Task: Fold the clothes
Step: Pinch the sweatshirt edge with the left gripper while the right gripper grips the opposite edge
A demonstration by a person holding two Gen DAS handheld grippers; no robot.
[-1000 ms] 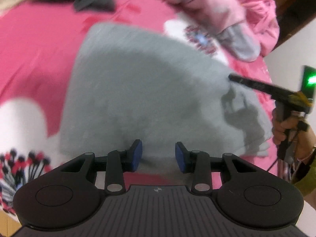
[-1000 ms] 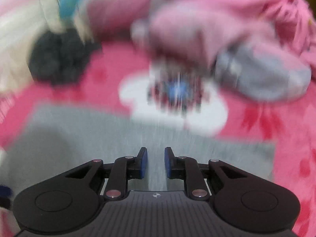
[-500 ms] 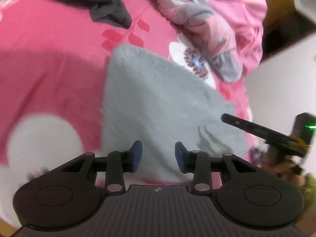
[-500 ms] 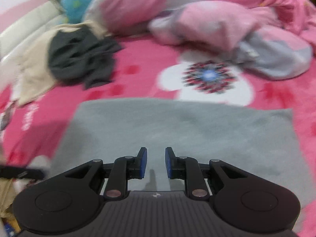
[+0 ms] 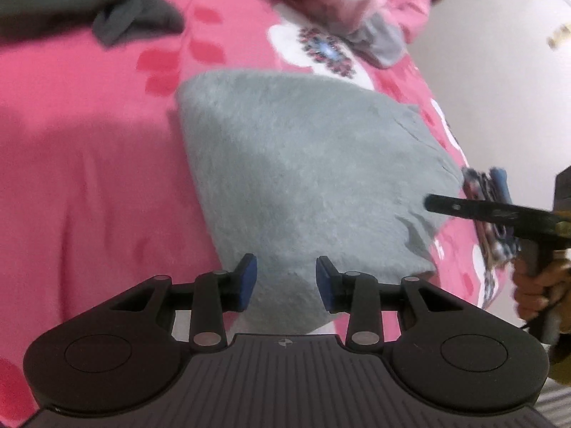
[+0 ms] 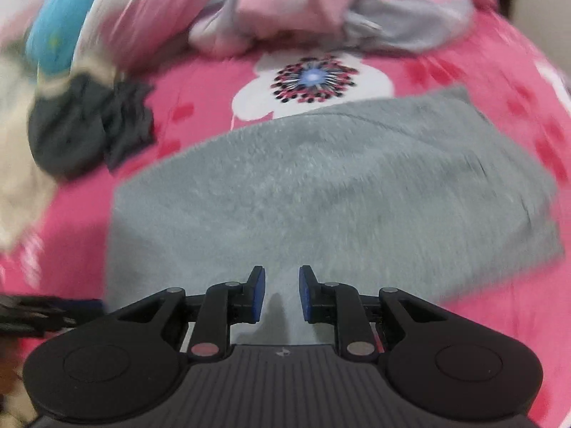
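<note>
A grey fleece garment (image 5: 307, 185) lies folded flat on the pink flowered bedspread (image 5: 89, 178). My left gripper (image 5: 283, 274) hovers over its near edge, jaws apart, nothing pinched between the blue pads. In the left wrist view my right gripper (image 5: 433, 204) reaches in edge-on from the right, over the garment's right corner, held by a hand (image 5: 535, 285). The right wrist view shows the same garment (image 6: 321, 196) spread across the middle. My right gripper (image 6: 282, 285) is above its near edge with a narrow gap and nothing in it. The left gripper (image 6: 53, 308) is blurred at the left edge.
A dark grey garment (image 6: 89, 132) lies crumpled at the far left, beside cream cloth (image 6: 18, 196) and a blue item (image 6: 60, 35). A pink and grey bundle (image 6: 321, 10) lies at the back. The bed's edge and a white wall (image 5: 499, 71) are at the right.
Both cameras have rolled and drawn back, so the grey garment looks smaller and tilted. The right gripper has shifted toward the garment's right corner. Neither pair of jaws has visibly changed.
</note>
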